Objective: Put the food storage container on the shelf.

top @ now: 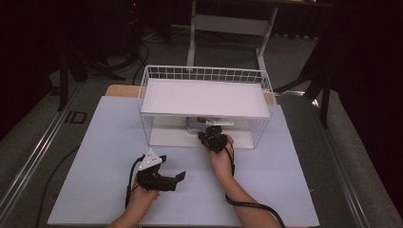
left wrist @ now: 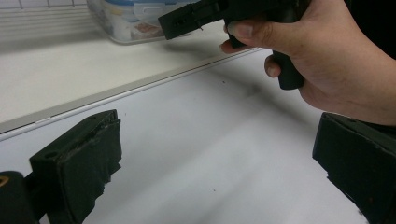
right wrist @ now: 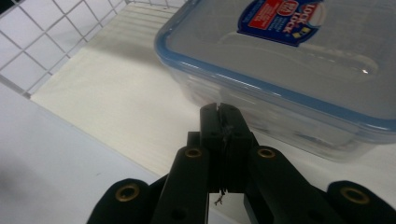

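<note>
A clear food container (right wrist: 289, 70) with a blue-rimmed lid and a printed label sits on the bottom board of a white wire rack (top: 204, 73), under its upper shelf (top: 204, 97). My right gripper (right wrist: 219, 112) is shut, jaws pressed together with nothing between them. It points at the container's near wall from just in front. In the high view the right gripper (top: 214, 130) is at the rack's front opening. My left gripper (top: 172, 167) rests low over the pale table sheet (top: 109, 142), jaws wide open and empty. The left gripper view shows its own gap (left wrist: 215, 158), with the right gripper (left wrist: 187, 18) and container (left wrist: 135, 21) beyond.
The rack stands at the far middle of the table, its wire sides closing off left, right and back. Cables trail from both grippers toward the near edge. Beyond the table are a white desk frame (top: 228, 23) and dark stands on both sides.
</note>
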Motion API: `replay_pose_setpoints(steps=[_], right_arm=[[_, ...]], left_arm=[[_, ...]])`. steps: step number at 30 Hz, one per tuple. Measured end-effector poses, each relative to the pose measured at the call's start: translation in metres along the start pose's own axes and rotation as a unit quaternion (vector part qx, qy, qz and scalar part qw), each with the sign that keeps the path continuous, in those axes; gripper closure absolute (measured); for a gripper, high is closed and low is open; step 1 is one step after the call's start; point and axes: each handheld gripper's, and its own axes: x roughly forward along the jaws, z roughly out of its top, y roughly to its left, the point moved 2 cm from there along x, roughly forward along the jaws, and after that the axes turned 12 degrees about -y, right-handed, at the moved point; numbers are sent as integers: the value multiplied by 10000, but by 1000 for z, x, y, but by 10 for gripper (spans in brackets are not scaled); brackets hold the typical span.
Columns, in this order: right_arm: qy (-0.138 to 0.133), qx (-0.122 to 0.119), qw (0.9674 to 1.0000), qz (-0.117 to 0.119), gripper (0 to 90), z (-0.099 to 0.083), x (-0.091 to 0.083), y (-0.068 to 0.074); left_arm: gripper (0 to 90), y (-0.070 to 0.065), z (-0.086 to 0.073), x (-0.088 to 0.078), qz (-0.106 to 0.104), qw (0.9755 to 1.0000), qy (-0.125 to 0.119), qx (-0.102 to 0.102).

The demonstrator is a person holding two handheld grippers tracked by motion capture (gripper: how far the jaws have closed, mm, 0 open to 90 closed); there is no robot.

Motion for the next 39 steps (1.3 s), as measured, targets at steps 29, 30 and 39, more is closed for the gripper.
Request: replay_pose_setpoints(steps=[29, 30, 39], right_arm=[[-337, -396, 9981, 320, 588, -20, -58, 14], [-340, -406, 9981, 321, 532, -20, -61, 16], [-392, -355, 9962, 690, 180, -22, -81, 23]], left_arm=[[23, 0, 13, -2, -405, 9991, -143, 52], [23, 0, 14, -1, -444, 9989, -129, 30], [23, -9, 24, -3, -591, 9980, -31, 230]])
